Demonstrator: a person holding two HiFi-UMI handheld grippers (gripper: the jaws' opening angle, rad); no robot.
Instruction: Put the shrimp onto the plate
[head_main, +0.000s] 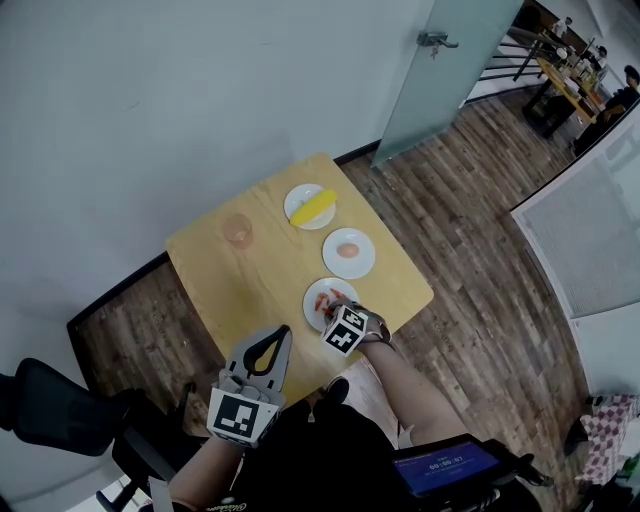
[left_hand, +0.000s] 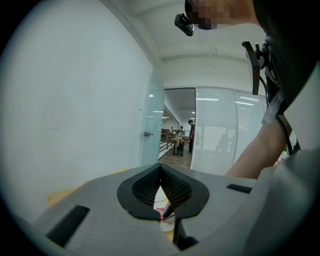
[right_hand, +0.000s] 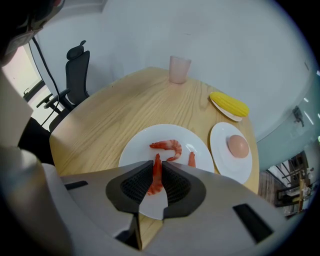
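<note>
Shrimp (right_hand: 156, 177) held over the near plate (right_hand: 137, 150).
Head view: the right gripper (head_main: 330, 312) is seen at the plate's edge on the surface (head_main: 250, 285). Left gripper view: the left gripper (left_hand: 160, 172) is clenched, empty. Right gripper view: the shrimp is grasped upright above the plate.

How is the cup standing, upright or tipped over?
Upright: the cup stands on its base on the table, mouth up.
</note>
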